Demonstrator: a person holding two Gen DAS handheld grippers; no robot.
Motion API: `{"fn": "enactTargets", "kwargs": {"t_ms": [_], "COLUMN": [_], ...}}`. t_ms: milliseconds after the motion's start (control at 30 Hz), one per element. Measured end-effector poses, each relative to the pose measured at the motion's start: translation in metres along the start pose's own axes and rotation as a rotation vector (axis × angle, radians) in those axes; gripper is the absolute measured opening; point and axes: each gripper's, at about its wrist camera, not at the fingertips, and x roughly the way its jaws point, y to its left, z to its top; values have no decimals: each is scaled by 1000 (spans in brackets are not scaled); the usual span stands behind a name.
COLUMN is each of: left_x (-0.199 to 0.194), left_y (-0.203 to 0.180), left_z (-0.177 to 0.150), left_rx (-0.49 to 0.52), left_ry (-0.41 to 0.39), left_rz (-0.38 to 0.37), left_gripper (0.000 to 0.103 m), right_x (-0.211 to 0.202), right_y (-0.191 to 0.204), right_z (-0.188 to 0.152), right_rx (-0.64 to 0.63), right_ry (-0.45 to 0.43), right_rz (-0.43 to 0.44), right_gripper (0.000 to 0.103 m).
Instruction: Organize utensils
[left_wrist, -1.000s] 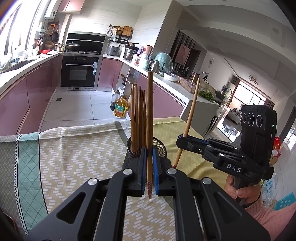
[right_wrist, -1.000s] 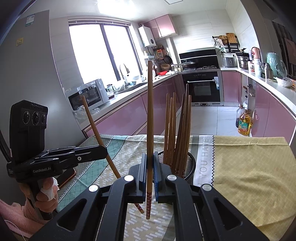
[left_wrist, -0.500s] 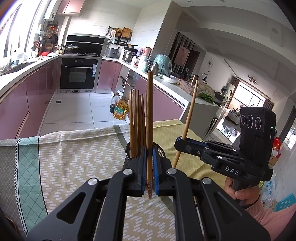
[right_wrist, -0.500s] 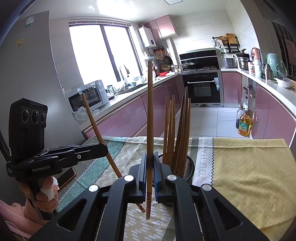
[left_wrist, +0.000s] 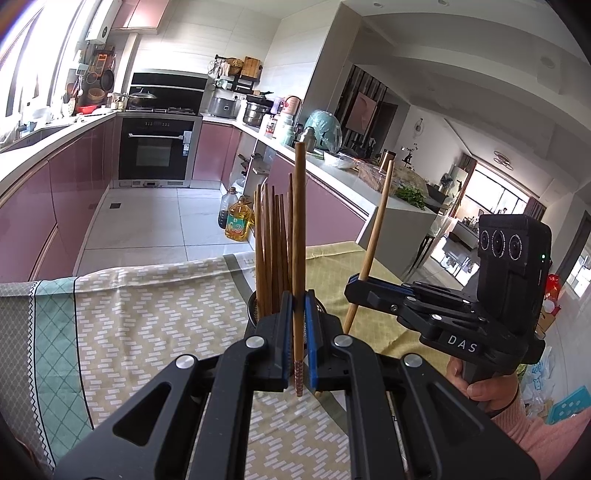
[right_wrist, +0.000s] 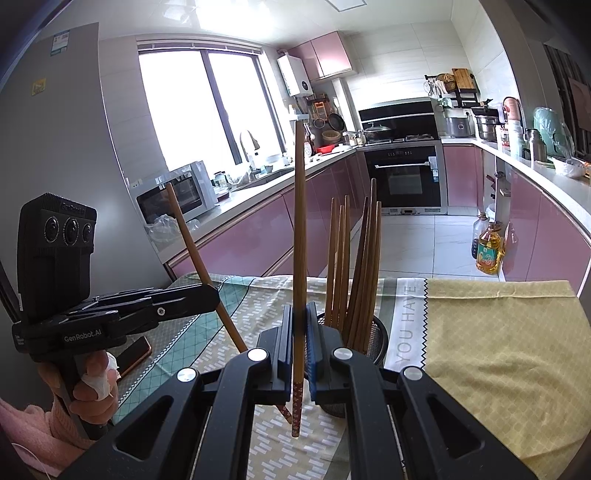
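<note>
Left gripper (left_wrist: 297, 345) pinching one chopstick (left_wrist: 298, 258) upright, patterned tip down, just in front of mesh holder (right_wrist: 373, 332). Right gripper (right_wrist: 298, 345) likewise clamped on second chopstick (right_wrist: 299, 258), near vertical. Both held tip-down, likely so they drop straight in among chopsticks already standing in holder. Holder stands mid-bench on patterned cloth (right_wrist: 498, 332). Phone (right_wrist: 133, 355) lies toward bench's left edge.

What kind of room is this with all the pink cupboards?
It looks like a home kitchen. There is a built-in oven with a gas hob above it, a microwave on the counter, and a bottle of cooking oil on the tiled floor.
</note>
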Motion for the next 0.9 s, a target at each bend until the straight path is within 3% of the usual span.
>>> {"fn": "enactTargets", "kwargs": {"t_ms": [900], "left_x": [0], "left_y": [-3], "left_z": [7], "left_rx": [11], "left_ry": [-17], "left_rz": [-4], "left_gripper": [7], "right_x": [1], "right_y": [1], "right_z": [12], "right_rx": [-4], "right_ry": [-8], "right_rz": [2], "right_gripper": [6]}}
